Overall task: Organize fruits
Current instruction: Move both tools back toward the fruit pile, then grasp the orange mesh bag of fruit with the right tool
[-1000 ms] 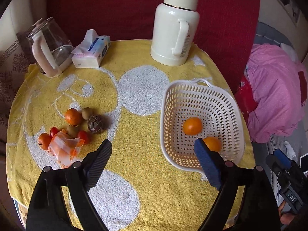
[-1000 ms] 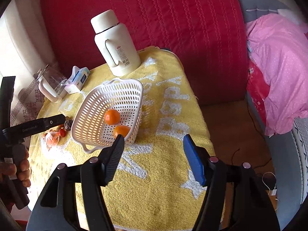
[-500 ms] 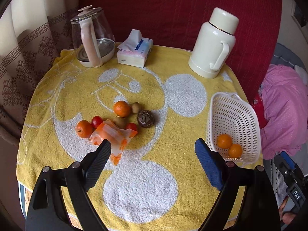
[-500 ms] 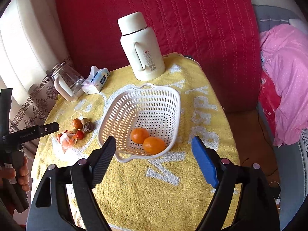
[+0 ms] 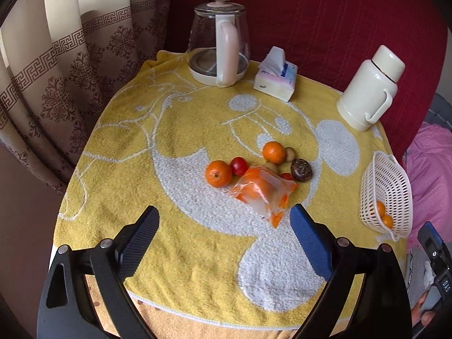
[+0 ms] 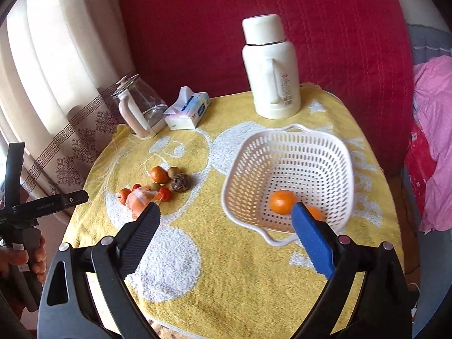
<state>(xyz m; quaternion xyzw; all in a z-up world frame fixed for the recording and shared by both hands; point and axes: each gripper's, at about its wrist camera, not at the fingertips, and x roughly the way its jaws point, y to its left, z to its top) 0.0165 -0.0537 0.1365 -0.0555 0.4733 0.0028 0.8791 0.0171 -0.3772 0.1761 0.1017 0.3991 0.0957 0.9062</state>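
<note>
Left gripper (image 5: 223, 226) wide open w/ nothing held, above fruit pile (image 5: 254, 169), right gripper (image 6: 226, 220) wide open, empty, near basket (image 6: 288, 141) w/ 2 oranges (image 6: 281, 202)

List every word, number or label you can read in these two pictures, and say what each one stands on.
"DAS": white letters on the black device at the right edge of the left wrist view.
Flask label, with a red mark: too small to read.
Tissue pack blue print: blurred.
Yellow towel woven white letters: cut off, unclear.
</note>
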